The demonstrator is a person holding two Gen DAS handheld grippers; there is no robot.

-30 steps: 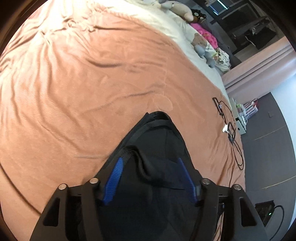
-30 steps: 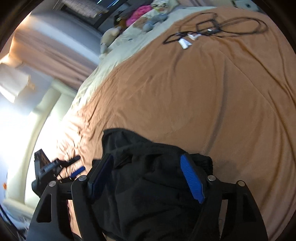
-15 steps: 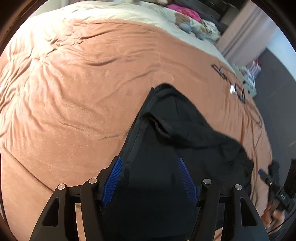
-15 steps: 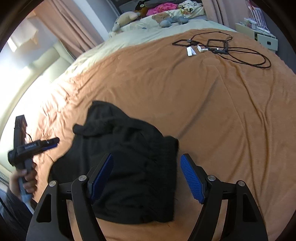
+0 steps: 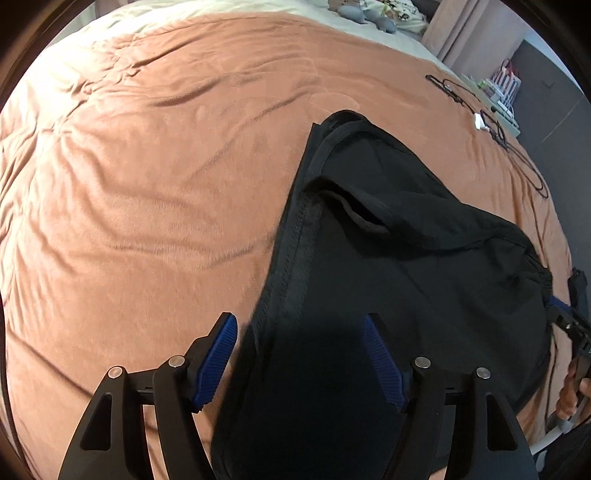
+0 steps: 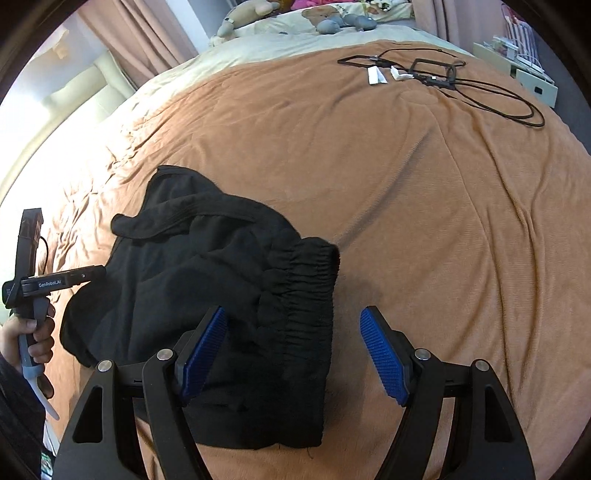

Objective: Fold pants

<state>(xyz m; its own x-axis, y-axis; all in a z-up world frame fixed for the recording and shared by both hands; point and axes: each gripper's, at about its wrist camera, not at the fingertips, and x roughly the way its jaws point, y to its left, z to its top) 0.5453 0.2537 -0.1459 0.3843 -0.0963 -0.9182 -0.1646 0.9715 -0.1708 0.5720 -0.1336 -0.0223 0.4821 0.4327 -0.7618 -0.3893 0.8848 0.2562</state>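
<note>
The black pants [image 5: 388,295] run off the bottom edge behind the left gripper's fingers [image 5: 214,362].

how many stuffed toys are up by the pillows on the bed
3 at least: a beige plush far left, a brown bear mid-bed, a grey one beside it. More may be hidden past the top edge.

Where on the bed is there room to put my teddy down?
The wide bare blanket between the black pants and the cables, or left of the pants. It's crowded up by the stuffed toys.
</note>
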